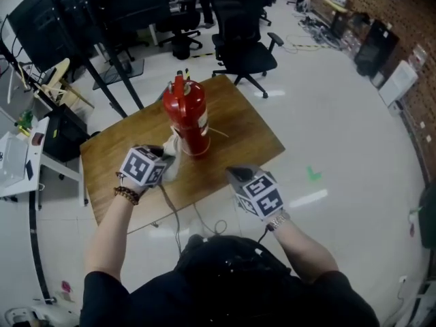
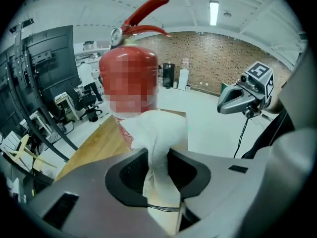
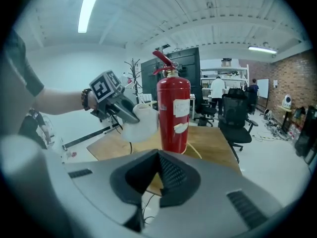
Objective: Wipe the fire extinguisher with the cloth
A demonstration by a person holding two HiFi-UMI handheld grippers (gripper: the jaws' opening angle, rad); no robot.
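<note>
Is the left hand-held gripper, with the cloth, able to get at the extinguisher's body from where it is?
Probably yes. The left hand-held gripper, shut on the cloth, is close beside the fire extinguisher with nothing between them; the right hand-held gripper sits off to the side.

A wooden table [image 1: 238,125] stands near a black office chair [image 1: 243,46] on the pale floor [image 1: 340,128].

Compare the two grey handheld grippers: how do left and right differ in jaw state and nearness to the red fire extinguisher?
The left gripper is shut on a white cloth; the right gripper is shut on nothing. The left gripper holds its cloth beside the red fire extinguisher; the right gripper stands clear of it. Both are grey and point toward the extinguisher.
</note>
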